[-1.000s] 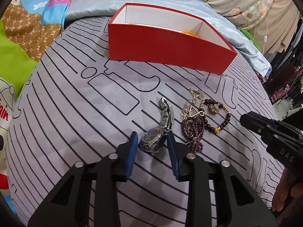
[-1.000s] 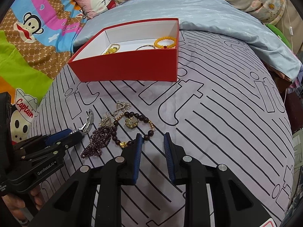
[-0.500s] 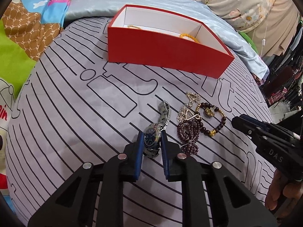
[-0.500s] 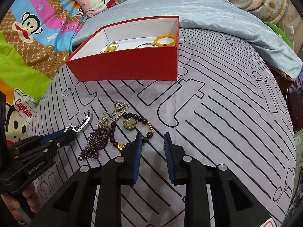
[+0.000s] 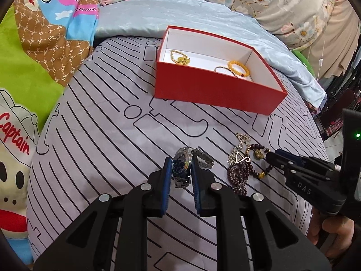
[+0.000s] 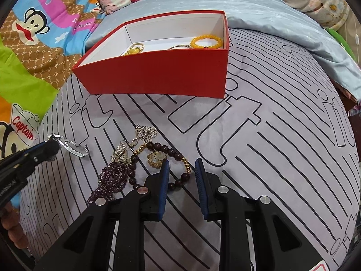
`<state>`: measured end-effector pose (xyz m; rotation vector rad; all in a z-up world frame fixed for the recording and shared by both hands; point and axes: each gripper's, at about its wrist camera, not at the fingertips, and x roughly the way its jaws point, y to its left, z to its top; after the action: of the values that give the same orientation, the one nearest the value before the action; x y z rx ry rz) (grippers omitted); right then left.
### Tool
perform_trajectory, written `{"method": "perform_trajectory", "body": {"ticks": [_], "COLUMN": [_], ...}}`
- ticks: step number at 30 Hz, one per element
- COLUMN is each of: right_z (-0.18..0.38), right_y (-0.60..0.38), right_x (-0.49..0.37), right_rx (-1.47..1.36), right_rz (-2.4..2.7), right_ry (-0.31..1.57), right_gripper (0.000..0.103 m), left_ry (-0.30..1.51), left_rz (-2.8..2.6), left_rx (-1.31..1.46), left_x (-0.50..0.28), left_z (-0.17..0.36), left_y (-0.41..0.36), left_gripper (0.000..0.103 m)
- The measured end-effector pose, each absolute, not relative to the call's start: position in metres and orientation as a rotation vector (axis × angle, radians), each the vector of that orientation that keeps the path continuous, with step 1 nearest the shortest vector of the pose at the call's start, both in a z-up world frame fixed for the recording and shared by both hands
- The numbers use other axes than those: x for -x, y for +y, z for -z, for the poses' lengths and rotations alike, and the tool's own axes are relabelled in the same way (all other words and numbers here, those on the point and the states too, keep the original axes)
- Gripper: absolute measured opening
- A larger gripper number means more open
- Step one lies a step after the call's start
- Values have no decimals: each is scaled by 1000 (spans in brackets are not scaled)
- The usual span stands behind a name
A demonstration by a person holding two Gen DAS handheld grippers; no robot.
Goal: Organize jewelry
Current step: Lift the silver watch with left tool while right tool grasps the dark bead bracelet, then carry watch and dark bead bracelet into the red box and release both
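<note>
My left gripper (image 5: pixel 180 169) is shut on a silver wristwatch (image 5: pixel 181 162) with a dark blue dial, held just above the bedspread; its band (image 5: pixel 204 159) hangs to the right. My right gripper (image 6: pixel 181 164) stands open over a dark bead bracelet (image 6: pixel 173 151) with gold beads. Part of that loop lies between its fingers, untouched by the pads. Beside it lie purple beads (image 6: pixel 115 176) and a silver chain (image 6: pixel 145 132). An open red box (image 5: pixel 214 90) at the back holds a yellow bead bracelet (image 5: pixel 239 67) and a gold chain (image 5: pixel 180 59).
Everything rests on a lilac bedspread (image 5: pixel 101 146) with black line patterns. A pale blue quilt (image 6: pixel 259 6) lies behind the box, cartoon-print bedding (image 6: pixel 33 45) to the left. The bed drops off on the right. A hand (image 5: pixel 329 228) holds the right gripper.
My left gripper closed on the watch and raised it off the bedspread. My right gripper slid left and down over the dark bead bracelet.
</note>
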<state>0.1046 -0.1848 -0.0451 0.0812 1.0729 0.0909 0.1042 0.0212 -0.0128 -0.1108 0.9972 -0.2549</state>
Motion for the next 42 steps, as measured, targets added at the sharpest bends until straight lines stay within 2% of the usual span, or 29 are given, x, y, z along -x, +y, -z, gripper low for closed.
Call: {"method": "perform_trajectory", "body": {"ticks": [3, 5, 10, 28, 42], "right_z": [47, 47, 45, -36, -94], "right_y": [-184, -184, -185, -178, -182], "right_x": [-106, -108, -108, -94, -128], "right_rx": [-74, -73, -87, -125, -113], "right_rz": [-94, -100, -107, -193, -211], "right_ry": [1073, 1076, 1066, 892, 765], "right_gripper": [16, 8, 4, 3, 3], "left_ry": [990, 992, 989, 927, 771], "left_rz": [251, 254, 261, 283, 302], "left_rx": [99, 105, 103, 97, 25], "left_x": [-105, -105, -105, -103, -141], "left_z": [11, 11, 8, -20, -81], "left_y": [21, 21, 19, 19, 3], "left_gripper": [16, 16, 16, 16, 16]}}
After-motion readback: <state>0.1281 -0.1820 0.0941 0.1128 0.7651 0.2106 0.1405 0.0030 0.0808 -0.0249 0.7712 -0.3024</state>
